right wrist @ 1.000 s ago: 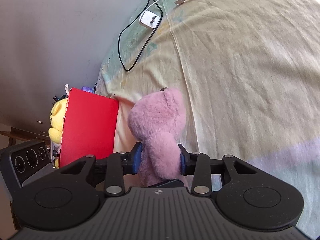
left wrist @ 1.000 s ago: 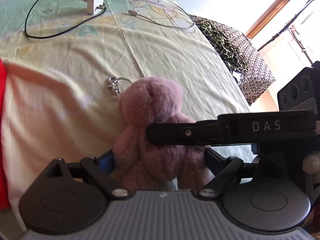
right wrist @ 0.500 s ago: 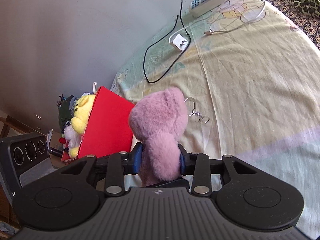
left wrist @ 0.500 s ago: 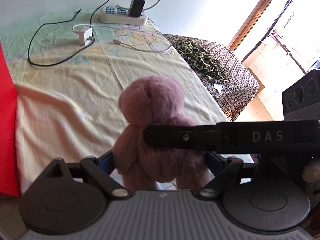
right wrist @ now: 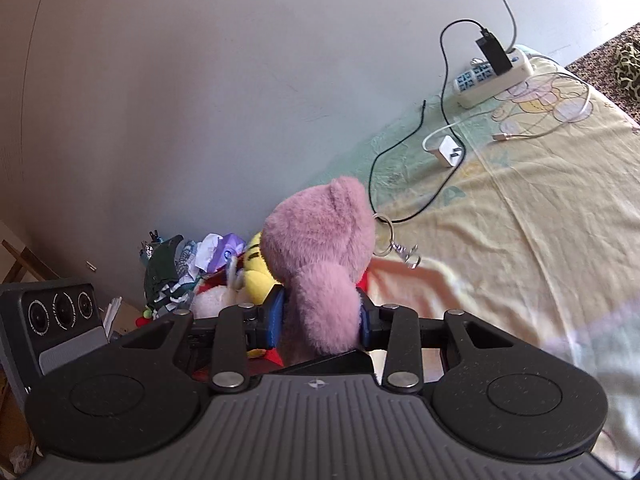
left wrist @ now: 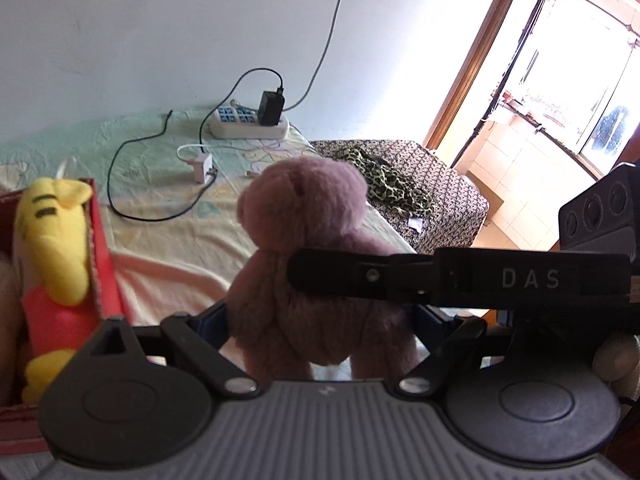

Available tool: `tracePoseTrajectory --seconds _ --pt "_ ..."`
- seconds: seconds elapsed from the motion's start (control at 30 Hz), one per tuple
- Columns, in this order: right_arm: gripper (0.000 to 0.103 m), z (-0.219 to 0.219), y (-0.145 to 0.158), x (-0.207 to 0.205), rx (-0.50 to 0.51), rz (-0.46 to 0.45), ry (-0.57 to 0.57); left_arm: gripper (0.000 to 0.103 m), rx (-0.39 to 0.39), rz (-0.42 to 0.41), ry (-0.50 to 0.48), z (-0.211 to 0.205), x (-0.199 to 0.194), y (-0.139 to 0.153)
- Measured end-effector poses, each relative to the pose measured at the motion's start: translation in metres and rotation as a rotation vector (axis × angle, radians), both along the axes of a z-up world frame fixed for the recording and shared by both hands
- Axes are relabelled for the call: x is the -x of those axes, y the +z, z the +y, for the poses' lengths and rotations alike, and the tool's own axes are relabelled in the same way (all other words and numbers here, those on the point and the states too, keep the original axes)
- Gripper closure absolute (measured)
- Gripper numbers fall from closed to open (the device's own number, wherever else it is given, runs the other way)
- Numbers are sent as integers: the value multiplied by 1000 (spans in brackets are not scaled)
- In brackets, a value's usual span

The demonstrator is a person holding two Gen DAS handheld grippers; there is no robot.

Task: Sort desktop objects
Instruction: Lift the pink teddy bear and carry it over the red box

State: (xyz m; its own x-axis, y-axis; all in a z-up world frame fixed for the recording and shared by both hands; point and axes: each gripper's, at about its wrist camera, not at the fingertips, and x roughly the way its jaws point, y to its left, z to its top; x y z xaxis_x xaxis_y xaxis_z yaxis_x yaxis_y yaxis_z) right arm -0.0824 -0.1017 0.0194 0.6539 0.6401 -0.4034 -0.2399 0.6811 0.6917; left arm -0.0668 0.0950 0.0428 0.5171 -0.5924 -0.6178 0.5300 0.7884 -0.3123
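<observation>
- Yellow sheet [right wrist: 540, 216] covers your surface; a power strip [left wrist: 250, 128] lies by the wall.
- Your right gripper [right wrist: 320, 322] clamps the pink bear [right wrist: 320, 248].
- Your left gripper [left wrist: 320, 320] flanks the bear; its grip is unclear.

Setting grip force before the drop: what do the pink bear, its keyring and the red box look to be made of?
Pink bear: soft plush, with matte fuzzy pile that bulges around the right gripper pads. Keyring: probably metal, a thin silvery ring and clasp with a glint. Red box: likely cardboard, with a thin, flat, matte wall and a paler raw edge.
</observation>
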Motion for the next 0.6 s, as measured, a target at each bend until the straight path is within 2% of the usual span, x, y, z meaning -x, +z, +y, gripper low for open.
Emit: tracePoseTrajectory --seconds 0.27,0.6 --pt "65 68 26 8 -14 -102 3 15 54 -82 18 82 7 25" --pt "65 134 53 -9 -45 -224 45 15 50 -214 70 155 1 56"
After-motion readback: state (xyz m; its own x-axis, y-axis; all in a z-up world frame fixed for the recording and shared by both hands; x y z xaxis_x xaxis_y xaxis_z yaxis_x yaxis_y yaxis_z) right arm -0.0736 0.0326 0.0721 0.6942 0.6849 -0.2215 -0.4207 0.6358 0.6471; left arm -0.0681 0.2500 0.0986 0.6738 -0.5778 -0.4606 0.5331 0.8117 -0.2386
